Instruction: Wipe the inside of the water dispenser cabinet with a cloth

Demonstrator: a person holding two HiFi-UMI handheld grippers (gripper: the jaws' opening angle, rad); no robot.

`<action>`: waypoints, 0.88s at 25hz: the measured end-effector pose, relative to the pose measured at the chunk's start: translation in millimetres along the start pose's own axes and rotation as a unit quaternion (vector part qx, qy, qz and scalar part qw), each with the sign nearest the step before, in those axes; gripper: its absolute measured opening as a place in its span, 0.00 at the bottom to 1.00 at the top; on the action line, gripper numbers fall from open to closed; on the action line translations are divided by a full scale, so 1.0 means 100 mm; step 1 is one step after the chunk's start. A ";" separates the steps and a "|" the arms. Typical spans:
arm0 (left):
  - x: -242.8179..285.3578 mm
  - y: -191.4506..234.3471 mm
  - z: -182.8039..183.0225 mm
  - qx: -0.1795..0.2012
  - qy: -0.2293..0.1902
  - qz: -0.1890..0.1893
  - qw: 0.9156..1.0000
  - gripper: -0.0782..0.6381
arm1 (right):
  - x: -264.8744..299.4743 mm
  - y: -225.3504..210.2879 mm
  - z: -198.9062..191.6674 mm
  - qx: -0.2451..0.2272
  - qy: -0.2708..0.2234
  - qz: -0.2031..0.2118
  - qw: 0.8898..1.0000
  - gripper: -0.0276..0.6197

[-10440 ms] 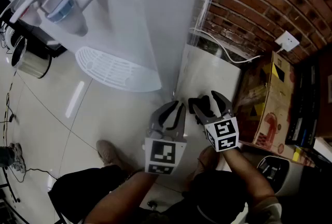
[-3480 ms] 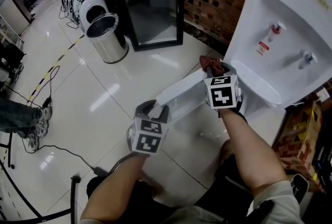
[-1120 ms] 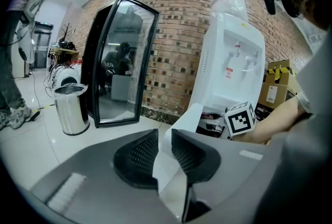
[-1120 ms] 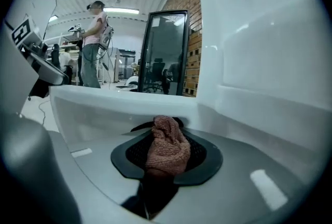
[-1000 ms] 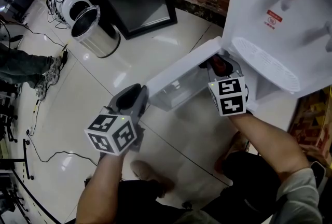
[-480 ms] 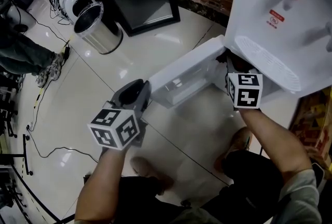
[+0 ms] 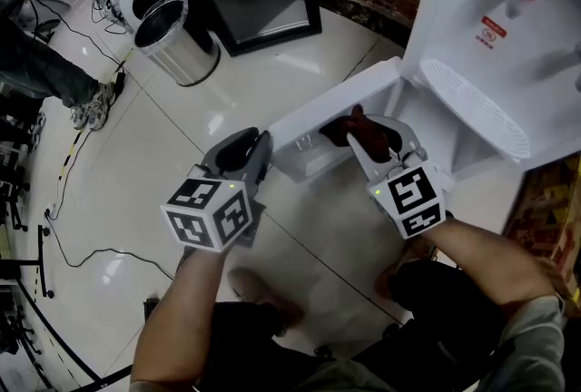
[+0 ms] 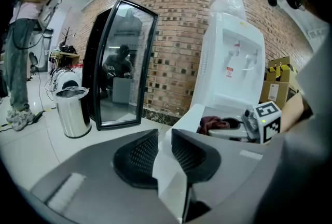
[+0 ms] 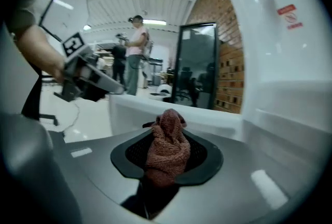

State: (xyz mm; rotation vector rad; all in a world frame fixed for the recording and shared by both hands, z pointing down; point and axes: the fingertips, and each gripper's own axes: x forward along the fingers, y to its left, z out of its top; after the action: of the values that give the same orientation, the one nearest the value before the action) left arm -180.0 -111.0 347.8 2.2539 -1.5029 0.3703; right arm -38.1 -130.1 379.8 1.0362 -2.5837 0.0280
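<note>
Right gripper view: fingers [image 9: 128,156] partly behind cloth [image 9: 167,148]

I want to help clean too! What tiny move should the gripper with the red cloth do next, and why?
Probably push the right gripper forward into the cabinet and press the cloth against an inner wall. The cloth is clamped in its jaws but sits near the opening, seemingly wiping nothing, while the left gripper holds the white door open.
</note>
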 end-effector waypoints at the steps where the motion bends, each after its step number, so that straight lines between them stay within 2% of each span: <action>1: 0.00 0.00 0.00 -0.001 0.000 -0.001 1.000 0.19 | 0.02 0.30 0.05 -0.019 -0.008 0.047 0.999 0.24; 4: 0.00 0.00 0.00 -0.001 -0.001 -0.001 1.000 0.19 | 0.09 1.05 0.06 -0.073 -0.012 0.152 0.986 0.24; 7: -0.01 -0.01 0.01 0.000 -0.006 -0.004 1.000 0.19 | 0.28 1.43 -0.08 -0.091 0.009 0.189 0.978 0.24; 13: 0.00 0.02 0.01 0.002 -0.022 -0.002 1.000 0.19 | 0.53 1.50 -0.29 -0.109 0.038 0.190 0.975 0.24; 22: -0.01 0.04 0.02 0.003 -0.023 0.004 1.000 0.19 | 0.72 0.96 -0.45 -0.079 0.069 0.111 0.988 0.24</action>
State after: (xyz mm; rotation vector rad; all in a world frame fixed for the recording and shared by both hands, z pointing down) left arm -184.0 -112.2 345.9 2.2763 -1.5361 0.3265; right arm -136.1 -101.1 456.7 0.6634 -2.5152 -0.0478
